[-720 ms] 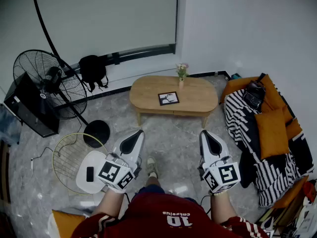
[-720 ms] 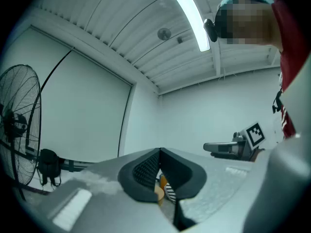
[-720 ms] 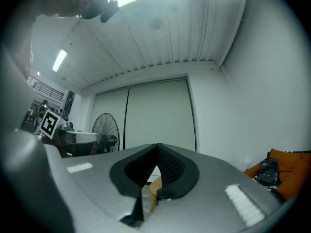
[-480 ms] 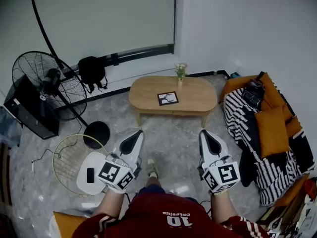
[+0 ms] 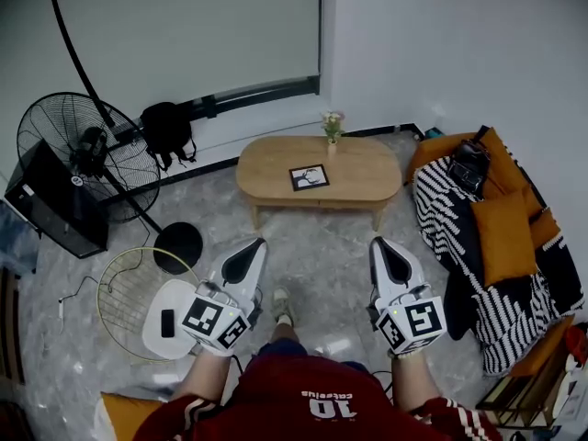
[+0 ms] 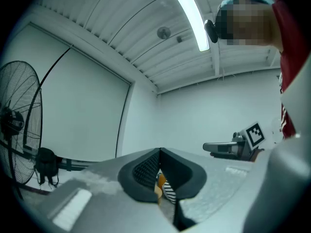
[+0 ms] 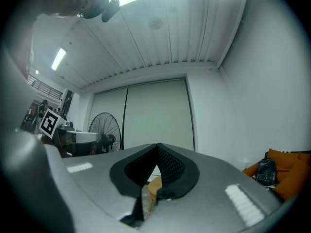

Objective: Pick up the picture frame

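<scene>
The picture frame (image 5: 310,177) lies flat near the middle of the low wooden desk (image 5: 367,177), just in front of a small flower vase (image 5: 332,129), across open floor from the person. Both tools are well apart from it. The left gripper (image 5: 250,249) and right gripper (image 5: 381,248) are held level at waist height, side by side and pointing toward the desk; I judge this a carrying posture for the approach. The jaws of each are closed tip to tip with nothing between them. Because the frame lies flat, the jaws will probably have to take it by an edge. Pickup not yet begun.
</scene>
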A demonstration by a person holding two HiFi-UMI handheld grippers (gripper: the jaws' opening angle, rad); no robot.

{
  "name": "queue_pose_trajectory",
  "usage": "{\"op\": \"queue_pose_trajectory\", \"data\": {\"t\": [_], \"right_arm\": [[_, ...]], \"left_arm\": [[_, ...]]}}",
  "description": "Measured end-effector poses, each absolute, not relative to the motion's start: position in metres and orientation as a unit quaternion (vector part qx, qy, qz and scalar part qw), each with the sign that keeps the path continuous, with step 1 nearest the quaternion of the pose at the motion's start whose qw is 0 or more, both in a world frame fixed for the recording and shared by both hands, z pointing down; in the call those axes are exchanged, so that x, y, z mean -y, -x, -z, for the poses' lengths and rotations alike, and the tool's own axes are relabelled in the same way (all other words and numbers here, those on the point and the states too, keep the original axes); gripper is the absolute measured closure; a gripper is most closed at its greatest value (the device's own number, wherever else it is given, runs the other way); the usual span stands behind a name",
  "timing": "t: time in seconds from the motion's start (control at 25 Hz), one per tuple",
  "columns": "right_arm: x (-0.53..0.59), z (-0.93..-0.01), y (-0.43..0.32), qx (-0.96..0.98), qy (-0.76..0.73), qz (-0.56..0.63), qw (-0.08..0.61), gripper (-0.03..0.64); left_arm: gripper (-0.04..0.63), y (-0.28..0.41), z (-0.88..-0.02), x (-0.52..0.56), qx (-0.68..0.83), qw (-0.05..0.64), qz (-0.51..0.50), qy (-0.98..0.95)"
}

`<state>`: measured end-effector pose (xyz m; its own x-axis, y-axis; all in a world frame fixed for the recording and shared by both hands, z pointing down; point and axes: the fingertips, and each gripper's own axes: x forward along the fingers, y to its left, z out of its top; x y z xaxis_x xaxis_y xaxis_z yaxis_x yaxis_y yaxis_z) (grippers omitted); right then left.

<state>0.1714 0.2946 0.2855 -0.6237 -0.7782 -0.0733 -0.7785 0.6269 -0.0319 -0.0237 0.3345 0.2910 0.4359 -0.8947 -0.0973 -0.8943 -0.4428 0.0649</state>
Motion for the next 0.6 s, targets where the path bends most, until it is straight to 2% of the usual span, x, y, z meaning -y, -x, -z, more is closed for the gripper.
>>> {"op": "queue_pose_trajectory", "data": {"t": [0.6], "right_arm": [[-0.275, -0.296, -0.168, -0.904, 0.425, 0.012, 0.044, 0.621]], "left_arm": [[0.592, 0.024, -0.307, -0.318, 0.541, -0.011, 0.020, -0.841]]}}
